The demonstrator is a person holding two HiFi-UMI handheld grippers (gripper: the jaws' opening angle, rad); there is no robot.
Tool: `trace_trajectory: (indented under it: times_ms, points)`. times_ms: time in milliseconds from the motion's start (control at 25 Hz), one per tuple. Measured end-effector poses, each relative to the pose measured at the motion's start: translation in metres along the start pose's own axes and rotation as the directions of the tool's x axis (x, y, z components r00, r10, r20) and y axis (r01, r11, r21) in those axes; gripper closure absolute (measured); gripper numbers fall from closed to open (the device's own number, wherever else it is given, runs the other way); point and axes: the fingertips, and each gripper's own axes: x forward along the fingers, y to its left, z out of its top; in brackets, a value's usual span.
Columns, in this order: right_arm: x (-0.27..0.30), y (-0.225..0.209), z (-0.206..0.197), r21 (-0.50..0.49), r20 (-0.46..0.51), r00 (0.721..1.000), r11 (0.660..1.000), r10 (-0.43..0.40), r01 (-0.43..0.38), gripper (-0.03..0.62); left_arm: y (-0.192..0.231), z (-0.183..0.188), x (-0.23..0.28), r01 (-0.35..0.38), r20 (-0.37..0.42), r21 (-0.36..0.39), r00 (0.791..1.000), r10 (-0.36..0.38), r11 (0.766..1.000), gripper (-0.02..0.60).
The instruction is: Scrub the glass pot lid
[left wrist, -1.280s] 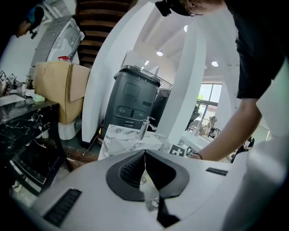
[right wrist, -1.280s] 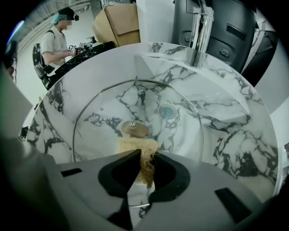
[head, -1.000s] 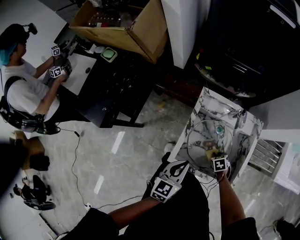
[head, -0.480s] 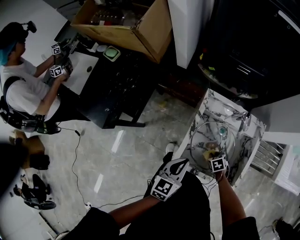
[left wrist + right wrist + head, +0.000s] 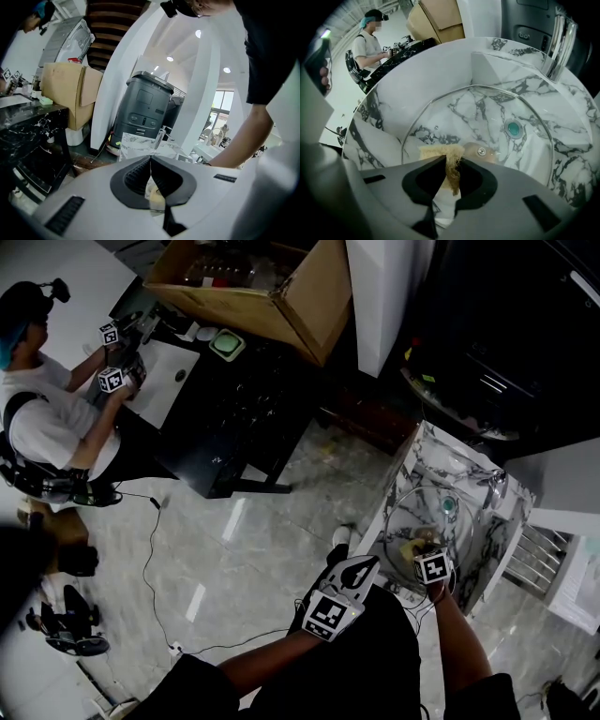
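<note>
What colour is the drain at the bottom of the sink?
The drain is teal green; the right gripper view shows it best.

— How is the left tool (image 5: 360, 567) held?
— Low by the torso, with its jaws closed together.
— And the right tool (image 5: 451, 162)?
— Extended forward, jaws clamped on a tan fibrous scrub pad (image 5: 439, 151).

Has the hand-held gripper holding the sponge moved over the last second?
Yes, slightly. Against the green drain in the head view, the right hand-held gripper and its sponge have slid leftward across the glass lid.
</note>
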Motion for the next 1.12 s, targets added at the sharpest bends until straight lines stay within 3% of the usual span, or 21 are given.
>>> trace_trajectory:
  times_ms: [720,1120]
  points:
    - [0.014,0.024,0.038,-0.041,0.014,0.998,0.998,0.053,-0.053,0.523,0.024,0.003,0.002,-0.016,-0.010,-0.019,1.000,0.016,1.000,0.565]
    - [0.022,0.020,0.053,-0.057,0.044,0.998,0.998,0.044,-0.041,0.523,0.033,-0.001,0.006,-0.033,-0.021,-0.030,0.999,0.033,0.999,0.565]
